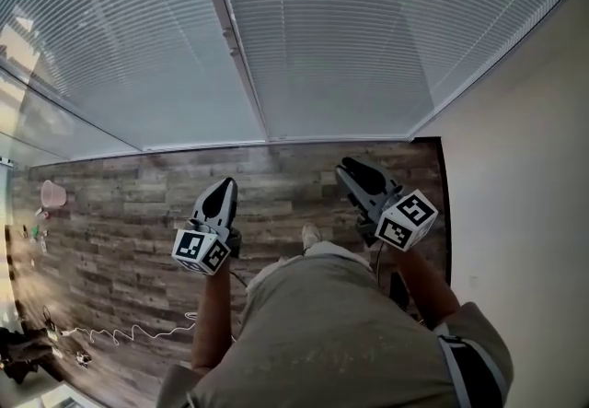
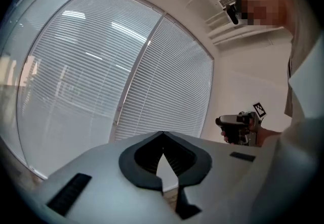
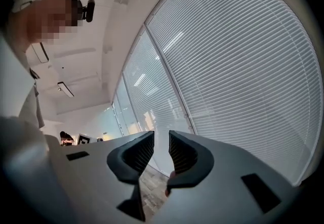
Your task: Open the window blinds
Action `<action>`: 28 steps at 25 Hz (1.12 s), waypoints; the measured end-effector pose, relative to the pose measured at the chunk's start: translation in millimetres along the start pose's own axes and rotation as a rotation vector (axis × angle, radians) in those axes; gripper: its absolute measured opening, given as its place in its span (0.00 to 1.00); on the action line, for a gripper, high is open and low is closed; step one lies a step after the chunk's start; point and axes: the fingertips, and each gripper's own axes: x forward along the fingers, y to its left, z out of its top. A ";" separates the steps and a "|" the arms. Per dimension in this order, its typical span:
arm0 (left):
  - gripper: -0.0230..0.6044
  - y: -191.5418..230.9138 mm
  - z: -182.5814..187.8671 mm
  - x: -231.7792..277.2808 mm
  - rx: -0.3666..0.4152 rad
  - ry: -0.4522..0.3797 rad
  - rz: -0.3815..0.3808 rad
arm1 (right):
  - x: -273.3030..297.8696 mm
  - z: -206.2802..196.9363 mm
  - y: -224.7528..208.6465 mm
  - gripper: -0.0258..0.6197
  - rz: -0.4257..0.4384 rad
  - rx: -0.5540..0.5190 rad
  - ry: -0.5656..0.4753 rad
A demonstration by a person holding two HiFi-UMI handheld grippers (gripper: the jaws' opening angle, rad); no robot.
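starting line: blinds shut, grippers empty

the blinds (image 1: 322,38) hang full length over both panes in front of me, slats flat and closed, reaching down to the floor (image 1: 120,213). as far as i can see, none of the job is done. my left gripper (image 1: 224,185) has its jaws pressed together on nothing. my right gripper (image 1: 350,169) is closed to a thin slit, also empty. both hover short of the slats, touching nothing. i judge everything is left: find a wand or cord, which i cannot pick out, grip it and work it.
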 end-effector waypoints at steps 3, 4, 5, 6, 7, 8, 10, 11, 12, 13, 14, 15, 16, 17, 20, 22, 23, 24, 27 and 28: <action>0.06 -10.5 -0.7 13.4 -0.006 -0.006 0.014 | 1.4 1.0 -12.5 0.16 0.028 -0.002 -0.002; 0.06 -11.7 -4.3 19.6 -0.006 -0.003 0.018 | 4.7 -0.8 -19.4 0.16 0.037 -0.001 0.000; 0.06 -12.3 -8.4 26.2 -0.007 0.001 0.021 | 8.8 -2.8 -27.1 0.16 0.045 0.000 0.004; 0.06 -12.8 -12.5 31.9 -0.009 0.004 0.025 | 12.7 -4.5 -34.4 0.16 0.052 0.001 0.008; 0.06 -13.4 -16.5 35.9 -0.014 0.008 0.030 | 16.0 -6.0 -40.0 0.16 0.057 0.001 0.013; 0.06 -13.9 -21.3 38.1 -0.020 0.013 0.036 | 18.4 -8.6 -44.0 0.16 0.062 0.000 0.018; 0.06 -13.8 -34.5 38.6 -0.037 0.022 0.049 | 21.6 -17.7 -48.9 0.16 0.073 0.000 0.029; 0.06 -13.2 -40.2 37.1 -0.044 0.027 0.057 | 22.6 -21.4 -49.7 0.16 0.079 0.000 0.032; 0.06 -12.6 -43.2 34.7 -0.050 0.031 0.067 | 23.3 -22.6 -49.0 0.16 0.086 -0.002 0.033; 0.06 -11.8 -43.2 31.8 -0.055 0.034 0.077 | 23.7 -21.1 -47.4 0.16 0.094 -0.004 0.034; 0.06 -10.5 -41.3 29.7 -0.060 0.035 0.086 | 24.5 -18.0 -45.7 0.16 0.103 -0.006 0.036; 0.06 -8.5 -38.7 28.9 -0.065 0.033 0.094 | 26.2 -15.1 -44.7 0.16 0.114 -0.005 0.042; 0.06 -5.9 -36.5 29.5 -0.072 0.029 0.098 | 29.1 -14.6 -44.4 0.16 0.127 -0.002 0.054; 0.06 -3.3 -35.1 30.8 -0.079 0.024 0.101 | 32.8 -17.2 -44.7 0.16 0.140 0.003 0.074; 0.06 3.3 -35.7 36.5 -0.092 0.014 0.101 | 42.8 -32.0 -49.1 0.16 0.149 0.010 0.116; 0.06 8.7 -34.5 43.0 -0.092 0.011 0.099 | 49.4 -37.3 -53.0 0.16 0.146 0.012 0.125; 0.06 13.2 -34.4 47.2 -0.094 0.010 0.097 | 54.2 -40.7 -56.2 0.16 0.147 0.012 0.133; 0.06 19.2 -35.4 52.1 -0.100 0.010 0.095 | 60.3 -45.0 -60.8 0.16 0.148 0.010 0.148; 0.06 40.4 -36.9 70.1 -0.120 0.017 0.079 | 82.7 -49.7 -76.7 0.16 0.136 -0.002 0.174; 0.06 47.7 -35.2 76.4 -0.122 0.020 0.071 | 90.8 -46.7 -80.6 0.16 0.130 -0.007 0.169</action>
